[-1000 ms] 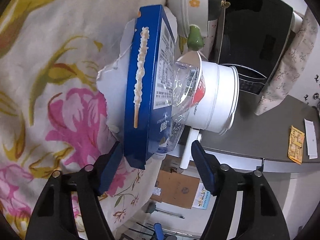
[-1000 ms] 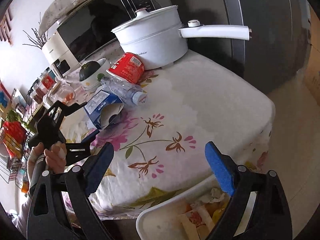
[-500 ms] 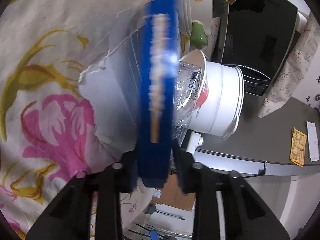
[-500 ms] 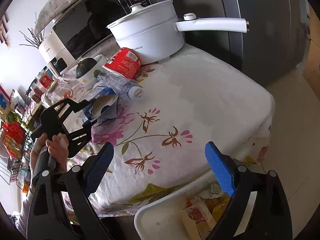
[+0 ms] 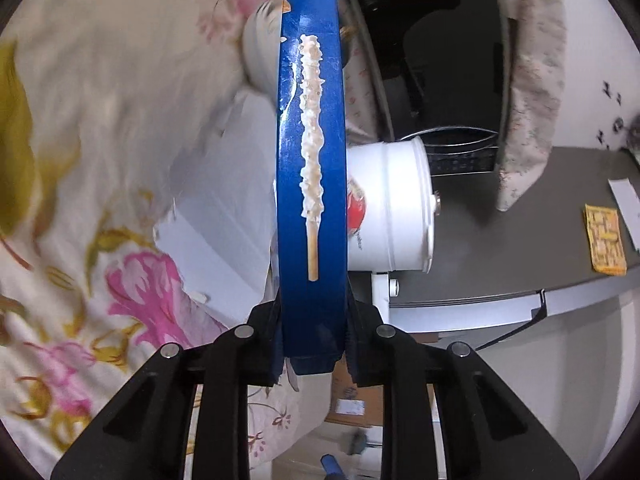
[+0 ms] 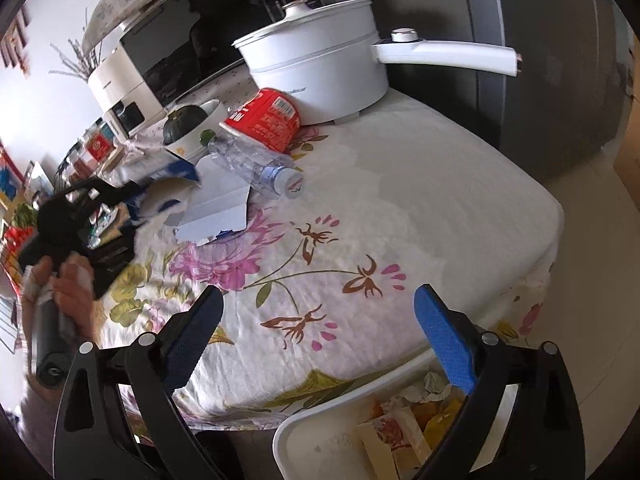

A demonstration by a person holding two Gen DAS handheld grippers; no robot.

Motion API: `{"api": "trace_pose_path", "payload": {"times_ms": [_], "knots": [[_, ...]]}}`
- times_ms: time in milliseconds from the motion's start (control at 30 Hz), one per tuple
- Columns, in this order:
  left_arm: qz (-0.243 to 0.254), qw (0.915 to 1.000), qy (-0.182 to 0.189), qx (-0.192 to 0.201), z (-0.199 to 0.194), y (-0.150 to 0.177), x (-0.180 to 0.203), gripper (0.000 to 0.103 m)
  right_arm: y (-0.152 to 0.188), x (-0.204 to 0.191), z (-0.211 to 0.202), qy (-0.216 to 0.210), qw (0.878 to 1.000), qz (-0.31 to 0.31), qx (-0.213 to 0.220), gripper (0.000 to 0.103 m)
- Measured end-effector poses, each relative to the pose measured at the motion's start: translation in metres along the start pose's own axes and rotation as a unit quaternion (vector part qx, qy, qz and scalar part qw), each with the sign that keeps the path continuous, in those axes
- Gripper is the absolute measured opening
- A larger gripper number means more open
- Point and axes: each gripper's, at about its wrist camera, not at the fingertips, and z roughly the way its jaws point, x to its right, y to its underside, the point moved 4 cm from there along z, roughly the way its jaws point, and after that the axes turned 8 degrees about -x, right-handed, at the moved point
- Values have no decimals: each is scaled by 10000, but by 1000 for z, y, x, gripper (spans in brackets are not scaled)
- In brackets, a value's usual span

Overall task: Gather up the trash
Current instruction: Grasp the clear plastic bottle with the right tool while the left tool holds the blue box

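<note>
A flat blue snack box [image 5: 312, 160] with a biscuit stick printed on its edge stands on end between the pads of my left gripper [image 5: 312, 320], which is shut on its lower end. In the right wrist view the same box [image 6: 176, 172] hangs just above the flowered tablecloth [image 6: 400, 208], its torn white flap [image 6: 216, 208] trailing down to the cloth. A crushed clear plastic bottle [image 6: 256, 168] and a tipped red paper cup [image 6: 264, 118] lie behind it. My right gripper [image 6: 320, 320] stays open and empty over the table's front edge.
A white bin [image 6: 304, 436] holding wrappers sits below the table's front edge. A white pot [image 6: 320, 68] with a long handle, a microwave [image 6: 192, 40] and a bowl with a dark squash [image 6: 188, 120] stand at the back. A grey fridge [image 6: 540, 60] stands at the right.
My left gripper has shut on the blue box and lifted it off the cloth, rolling a little. The right gripper has barely moved.
</note>
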Motion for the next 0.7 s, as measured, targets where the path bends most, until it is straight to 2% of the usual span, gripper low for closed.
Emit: {"api": "trace_pose_path", "payload": {"times_ms": [200,333,567,700], "knots": [[748,9963,-357,247,-45,-1,31,23,-15,-15,21,280,9989,-380,-37,92],[1287,9890,-533,493,-69,1,51,23,-44,-37,38,798,9911,-1060,50,92],[1655,9842,-364,514,-85,8,71,23,-101,-82,78,1052,9773,-1834,-120,92],[1810,9819,-331,447,-86,12,79,23,-117,-106,115,1341,9626,-2335,-313,92]]}}
